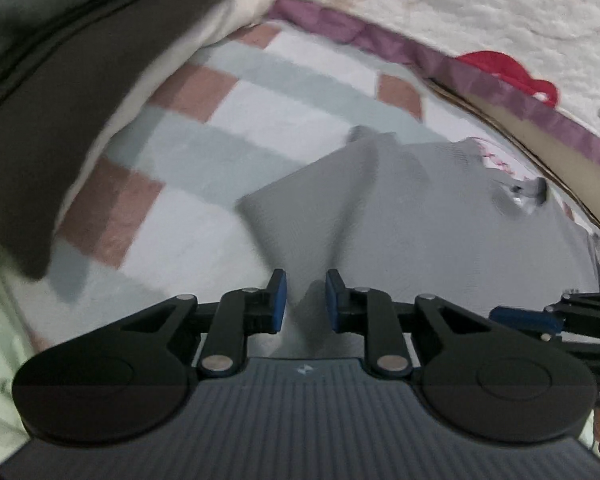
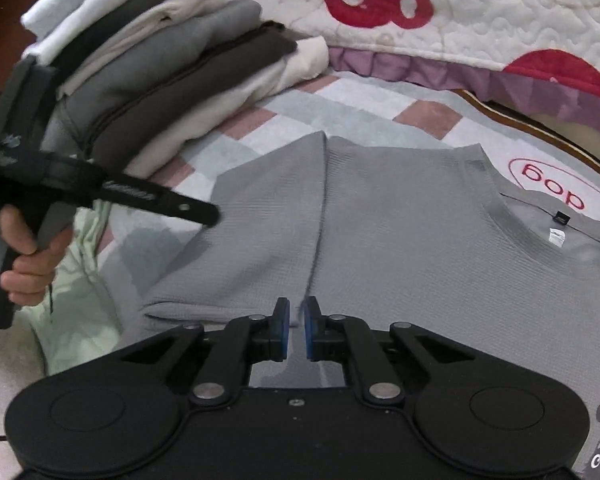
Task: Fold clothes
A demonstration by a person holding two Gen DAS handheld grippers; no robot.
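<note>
Grey shirt: matt, finely ribbed knit cloth. Checked bedcover: soft woven cloth. White quilt: puffy, stitched. Right gripper: matt black plastic, blue pads, metal pivot pins.

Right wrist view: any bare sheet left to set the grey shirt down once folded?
One free patch: checked sheet between the stack of folded clothes, the purple quilt frill and the grey shirt. Crowded to the left: the stack, the left gripper and a pale green cloth.
</note>
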